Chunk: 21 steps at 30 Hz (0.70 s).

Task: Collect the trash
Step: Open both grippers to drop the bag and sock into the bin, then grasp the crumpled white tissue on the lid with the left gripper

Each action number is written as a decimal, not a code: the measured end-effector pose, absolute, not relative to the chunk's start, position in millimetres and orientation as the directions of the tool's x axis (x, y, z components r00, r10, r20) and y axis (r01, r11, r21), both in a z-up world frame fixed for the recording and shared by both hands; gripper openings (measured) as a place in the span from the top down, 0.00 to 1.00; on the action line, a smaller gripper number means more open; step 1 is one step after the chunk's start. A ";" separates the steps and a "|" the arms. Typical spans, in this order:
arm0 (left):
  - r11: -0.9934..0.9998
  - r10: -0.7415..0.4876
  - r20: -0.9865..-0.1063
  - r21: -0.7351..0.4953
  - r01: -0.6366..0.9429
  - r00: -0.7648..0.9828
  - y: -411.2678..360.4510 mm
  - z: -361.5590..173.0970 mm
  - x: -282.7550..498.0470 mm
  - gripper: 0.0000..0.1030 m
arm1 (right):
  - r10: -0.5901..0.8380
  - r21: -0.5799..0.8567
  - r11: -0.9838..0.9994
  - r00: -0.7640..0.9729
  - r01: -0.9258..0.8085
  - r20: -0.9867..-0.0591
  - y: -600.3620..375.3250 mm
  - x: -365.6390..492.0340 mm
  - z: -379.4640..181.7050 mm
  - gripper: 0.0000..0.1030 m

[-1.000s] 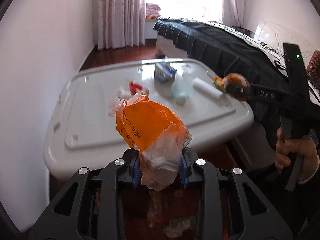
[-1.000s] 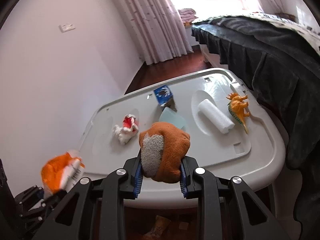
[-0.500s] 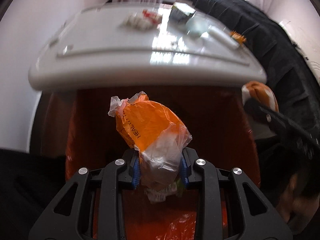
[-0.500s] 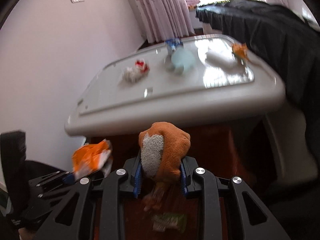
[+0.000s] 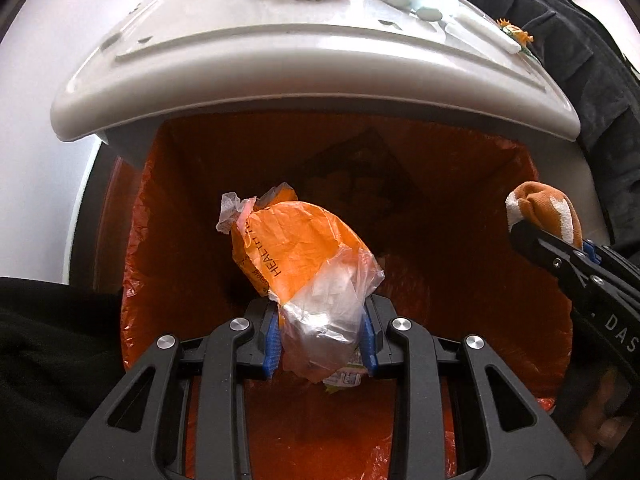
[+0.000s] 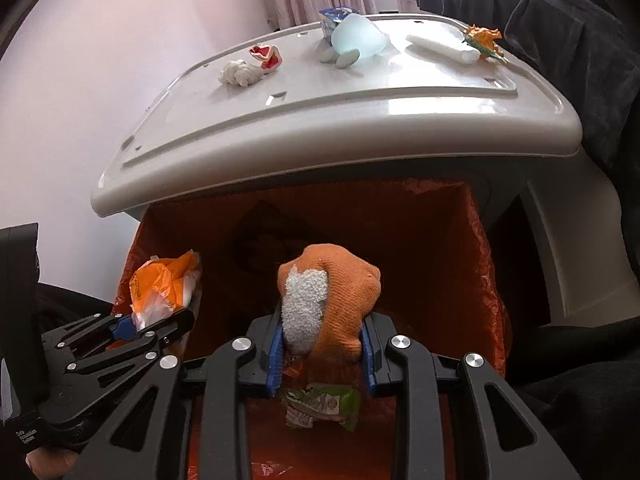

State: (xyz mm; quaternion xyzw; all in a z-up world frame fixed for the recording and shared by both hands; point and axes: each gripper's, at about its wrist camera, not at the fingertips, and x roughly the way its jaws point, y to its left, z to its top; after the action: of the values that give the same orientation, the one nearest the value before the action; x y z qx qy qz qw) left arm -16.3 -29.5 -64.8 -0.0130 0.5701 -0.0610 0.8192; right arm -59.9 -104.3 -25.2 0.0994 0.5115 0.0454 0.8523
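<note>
My left gripper (image 5: 320,340) is shut on an orange and clear plastic bag (image 5: 304,264), held over the open trash bin lined with an orange bag (image 5: 500,280). It also shows in the right wrist view (image 6: 164,288). My right gripper (image 6: 322,350) is shut on an orange and white sock (image 6: 328,300), also over the bin (image 6: 460,248); the sock shows at the right of the left wrist view (image 5: 544,216). A green wrapper (image 6: 320,404) lies inside the bin.
A white table (image 6: 360,112) stands just beyond the bin. On it lie a white tissue wad (image 6: 240,74), a red wrapper (image 6: 266,56), a blue carton (image 6: 334,16), a pale blue cup (image 6: 360,38), a white roll (image 6: 444,48) and an orange toy dinosaur (image 6: 484,38). A dark bed (image 6: 540,12) is on the right.
Both grippers have dropped from table height and tilted down over the orange-lined bin, each still holding its item. The table top has moved to the top of both views.
</note>
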 end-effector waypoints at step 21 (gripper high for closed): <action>0.997 -0.076 -0.941 -0.073 0.021 0.330 -18.7 -68.3 -8.5 0.27 | 0.132 0.215 0.968 0.465 0.129 -0.875 -119.1 -57.3 -29.3 0.40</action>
State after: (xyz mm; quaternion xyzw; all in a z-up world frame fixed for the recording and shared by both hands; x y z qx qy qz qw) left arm -8.5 -18.7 -68.3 -0.0238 0.5782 -0.0300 0.8150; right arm -57.3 -119.1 -29.3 0.1264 0.5171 0.0009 0.8465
